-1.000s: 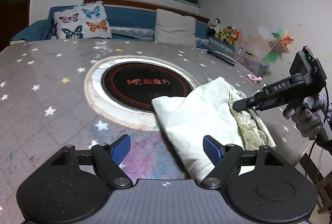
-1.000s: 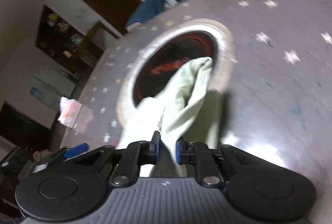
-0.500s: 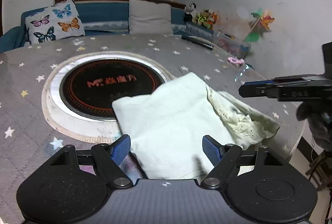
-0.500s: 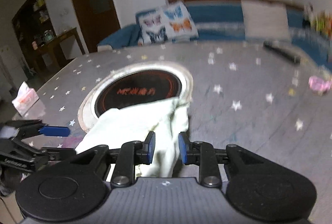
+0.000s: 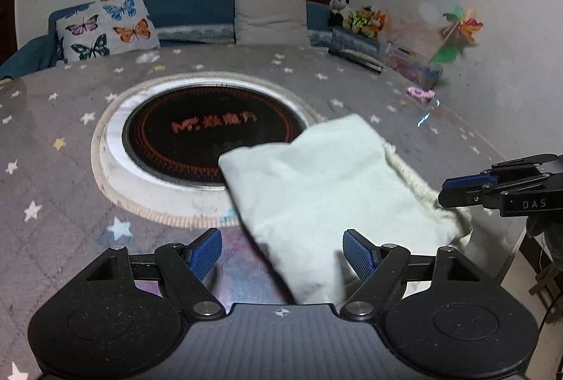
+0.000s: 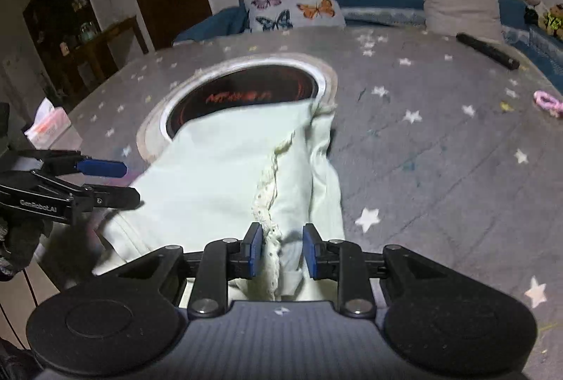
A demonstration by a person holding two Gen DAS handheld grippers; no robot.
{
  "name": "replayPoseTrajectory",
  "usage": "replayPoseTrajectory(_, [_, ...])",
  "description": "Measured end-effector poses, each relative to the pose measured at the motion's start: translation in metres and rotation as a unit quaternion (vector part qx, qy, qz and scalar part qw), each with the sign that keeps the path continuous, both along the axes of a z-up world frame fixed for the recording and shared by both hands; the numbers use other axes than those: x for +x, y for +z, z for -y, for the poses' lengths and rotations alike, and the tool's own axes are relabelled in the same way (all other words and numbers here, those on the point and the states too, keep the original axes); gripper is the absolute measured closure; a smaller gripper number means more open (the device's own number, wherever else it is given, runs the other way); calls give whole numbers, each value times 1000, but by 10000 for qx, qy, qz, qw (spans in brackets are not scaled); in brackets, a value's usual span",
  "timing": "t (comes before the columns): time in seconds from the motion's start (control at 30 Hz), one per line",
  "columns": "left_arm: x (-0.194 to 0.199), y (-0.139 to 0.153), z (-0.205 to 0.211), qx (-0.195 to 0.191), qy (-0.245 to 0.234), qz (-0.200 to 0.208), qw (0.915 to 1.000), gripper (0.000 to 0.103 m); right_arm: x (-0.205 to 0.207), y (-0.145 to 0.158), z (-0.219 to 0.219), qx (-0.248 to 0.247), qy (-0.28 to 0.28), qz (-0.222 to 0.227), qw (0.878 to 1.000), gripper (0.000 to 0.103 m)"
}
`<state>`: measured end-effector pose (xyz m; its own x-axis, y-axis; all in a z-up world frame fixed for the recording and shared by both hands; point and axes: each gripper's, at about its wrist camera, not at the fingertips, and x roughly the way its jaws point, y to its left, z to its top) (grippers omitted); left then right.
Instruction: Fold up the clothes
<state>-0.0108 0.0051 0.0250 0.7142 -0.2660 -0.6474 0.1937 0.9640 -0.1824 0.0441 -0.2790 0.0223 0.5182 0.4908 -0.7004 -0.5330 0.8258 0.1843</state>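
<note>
Grey star-printed cloth covers a round table [image 5: 52,119] with a dark glass hob [image 5: 211,133] ringed in pale trim at its middle; behind it runs a blue bench with a butterfly cushion [image 5: 105,24] and a plain one, under a dark window. On the table's near side lies a pale green garment [image 5: 323,183], soft and flat, one corner overlapping the hob, a lace-edged hem running down its right part. Pointing steeply down at the garment's near edge, the left gripper [image 5: 281,253] hangs with its blue ribbed pads wide apart, the cloth lying between them untouched. From the right, the right gripper [image 6: 281,253] tilts down over the lace hem; its jaws have just eased apart, and they stand narrowly parted with clear gaps between pads and fabric, the lace strip lying loose in between. A gloved hand [image 5: 549,228] shows behind it
</note>
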Motion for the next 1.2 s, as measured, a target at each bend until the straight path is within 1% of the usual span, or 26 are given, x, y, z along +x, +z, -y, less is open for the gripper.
replayPoseTrajectory(0.1, [-2,4,9,7,-181,97,9998,25,2,6,-1,107,34,150,9998,79])
replayPoseTrajectory(0.17, [-2,3,16,67,-287,109,9995,25,4,2,-5,126,60,75,9999,79])
replayPoseTrajectory(0.27, [-2,0,22,140,-373,65,9992,26,4,-13,-13,-64,148,-132,9998,78])
replayPoseTrajectory(0.3, [0,2,22,145,-370,88,9992,26,2,-14,-14,-110,173,-122,9997,78])
replayPoseTrajectory(0.43, [11,12,19,96,-309,215,9992,26,6,2,-14,4,196,62,9998,77])
replayPoseTrajectory(0.5, [20,15,18,55,-279,250,9993,28,12,8,-18,19,195,187,9996,77])
replayPoseTrajectory(0.6, [37,16,17,-9,-210,233,9995,36,24,11,-30,51,226,303,9993,77])
replayPoseTrajectory(0.67, [46,17,17,-39,-207,258,9994,45,33,11,-38,103,234,360,9990,77])
replayPoseTrajectory(0.7, [51,18,16,-57,-210,273,9994,47,38,10,-41,147,238,352,9990,77])
replayPoseTrajectory(0.77, [60,18,15,-70,-203,296,9993,56,46,6,-46,231,243,317,9989,77])
replayPoseTrajectory(0.83, [69,17,13,-4,-144,284,9995,62,52,1,-50,252,234,269,9990,77])
replayPoseTrajectory(0.97, [86,5,2,119,0,59,9999,68,54,-16,-48,46,149,101,9998,77])
replayPoseTrajectory(1.03, [94,-2,-3,201,70,-67,9998,69,54,-20,-44,31,105,63,9999,75])
replayPoseTrajectory(1.1, [100,-8,-7,291,154,-174,9993,69,54,-24,-39,24,62,30,10000,69])
replayPoseTrajectory(1.2, [103,-8,-12,247,205,-189,9993,69,54,-25,-33,105,8,14,9999,69])
